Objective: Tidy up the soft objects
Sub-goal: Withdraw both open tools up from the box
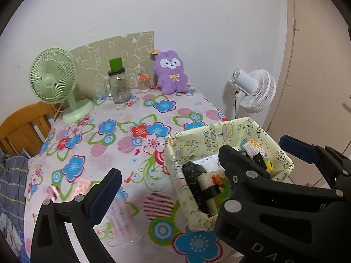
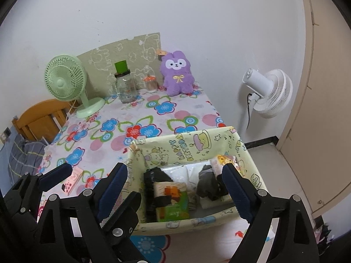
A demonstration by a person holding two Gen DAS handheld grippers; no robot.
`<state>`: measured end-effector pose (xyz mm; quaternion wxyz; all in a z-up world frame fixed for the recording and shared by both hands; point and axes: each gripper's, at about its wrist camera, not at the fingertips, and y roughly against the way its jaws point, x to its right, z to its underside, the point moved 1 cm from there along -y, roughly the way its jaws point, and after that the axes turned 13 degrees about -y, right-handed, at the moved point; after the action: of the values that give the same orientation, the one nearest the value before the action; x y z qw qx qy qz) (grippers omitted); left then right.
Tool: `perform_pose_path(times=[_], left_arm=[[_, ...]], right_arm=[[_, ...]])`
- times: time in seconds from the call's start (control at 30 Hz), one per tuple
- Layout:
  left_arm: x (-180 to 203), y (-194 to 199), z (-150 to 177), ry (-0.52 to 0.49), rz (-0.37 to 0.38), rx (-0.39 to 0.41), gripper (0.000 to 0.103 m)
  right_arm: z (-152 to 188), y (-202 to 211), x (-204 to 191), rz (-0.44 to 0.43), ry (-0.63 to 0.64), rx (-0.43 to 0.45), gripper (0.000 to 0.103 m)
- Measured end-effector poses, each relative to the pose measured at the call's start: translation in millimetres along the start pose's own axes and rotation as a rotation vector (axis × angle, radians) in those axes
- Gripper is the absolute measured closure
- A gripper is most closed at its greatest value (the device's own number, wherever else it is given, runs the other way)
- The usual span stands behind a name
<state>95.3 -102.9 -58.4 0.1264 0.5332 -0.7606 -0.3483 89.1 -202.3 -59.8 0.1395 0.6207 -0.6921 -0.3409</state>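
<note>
Left wrist view: the left gripper (image 1: 173, 184) hangs above the flowered worktop (image 1: 136, 109), jaws wide and empty. Its left finger is over bare cloth; its right finger sits low at the picture's right, in front of the box (image 1: 197, 144). The right gripper's blue pad (image 1: 299, 149) shows beyond the box's right side. The box stands at the near right corner of the worktop, lined in pale yellow cartoon paper, with dark and white soft items and a yellow packet inside. The plush (image 1: 171, 75), purple with a yellow bow, sits upright at the far edge against the wall, well apart from both jaws. A jar (image 1: 118, 85) and a green fan (image 1: 57, 81) stand to its left, and a white fan (image 1: 254, 92) is beyond the worktop on the right.

Right wrist view: the right gripper (image 2: 175, 188) hovers over the box (image 2: 193, 140), jaws wide and empty, straddling its contents: a grey sock (image 2: 206, 186), folded white cloth (image 2: 184, 173) and a green packet (image 2: 173, 206). The left gripper (image 2: 92, 173) is just beside it on the left, over the worktop (image 2: 153, 107). The plush (image 2: 177, 73) sits far ahead by the wall.
</note>
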Motion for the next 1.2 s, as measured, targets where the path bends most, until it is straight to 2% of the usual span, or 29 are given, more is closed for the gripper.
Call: perform_pose_path(times=[0.7,1.2], left_arm=[[-47.4,40.4,15.4,0.056,-0.05,0.07,0.0],[-79.5,53.5,35.1,0.081,-0.097,0.087,0.001]], right_arm=[[9.1,33.6,-52.2,-0.027,0.034,0.075,0.01],[22.1,38.3,-90.0,-0.058,0.072,0.099,0.01]])
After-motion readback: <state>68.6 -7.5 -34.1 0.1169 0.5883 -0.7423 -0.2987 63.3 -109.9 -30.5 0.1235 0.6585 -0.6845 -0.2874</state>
